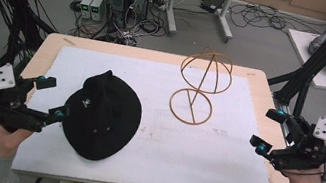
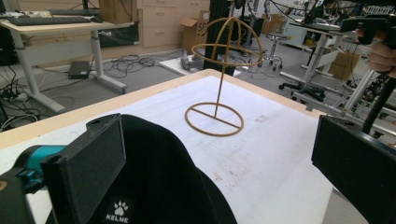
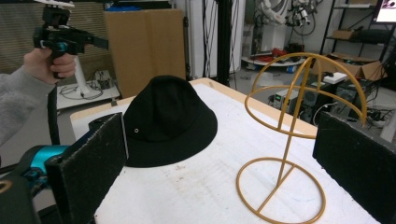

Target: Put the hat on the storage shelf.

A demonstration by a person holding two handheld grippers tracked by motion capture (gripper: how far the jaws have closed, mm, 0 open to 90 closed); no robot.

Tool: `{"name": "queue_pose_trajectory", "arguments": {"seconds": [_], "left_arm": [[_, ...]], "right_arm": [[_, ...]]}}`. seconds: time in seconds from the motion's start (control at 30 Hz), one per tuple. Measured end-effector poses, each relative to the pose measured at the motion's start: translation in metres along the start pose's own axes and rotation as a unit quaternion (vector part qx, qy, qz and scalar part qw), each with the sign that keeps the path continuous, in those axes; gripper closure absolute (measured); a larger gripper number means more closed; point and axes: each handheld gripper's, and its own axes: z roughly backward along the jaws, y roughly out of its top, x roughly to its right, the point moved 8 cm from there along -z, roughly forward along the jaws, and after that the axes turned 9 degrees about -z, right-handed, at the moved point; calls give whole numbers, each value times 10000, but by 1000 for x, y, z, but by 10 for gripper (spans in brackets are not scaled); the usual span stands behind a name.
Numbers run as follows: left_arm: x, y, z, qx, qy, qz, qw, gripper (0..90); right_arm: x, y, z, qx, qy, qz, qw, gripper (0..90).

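At hat point(image 1: 102, 115) edge: left claw point(image 1: 52, 98) wide open, empty.

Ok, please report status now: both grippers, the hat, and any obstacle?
Left gripper open at black hat brim. Right gripper open, holding nothing. Hat flat on table; wire hat stand upright, path open.

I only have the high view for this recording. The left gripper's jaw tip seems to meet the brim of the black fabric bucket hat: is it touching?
Observer: It looks not: the right gripper view shows the left gripper held in the air, higher than the crown of the black fabric bucket hat.
Operator: What is the white mark on it?
Observer: In the left gripper view, it is a paw print over the word KELME.
Operator: Is the gold wire hat stand upright?
Observer: Yes, the gold wire hat stand rises on a straight stem from its ring base.
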Motion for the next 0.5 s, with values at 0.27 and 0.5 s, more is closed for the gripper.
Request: {"name": "queue_pose_trajectory", "arguments": {"seconds": [0.27,0.5], "left_arm": [[-12,10,-31,-77,-144,59,9998,31],[-22,15,-69,-276,-151,12,9995,31]], "right_arm": [[4,0,7,63,-36,-36,10000,22],[7,-2,18,111,-120,-97,9998,22]]}}
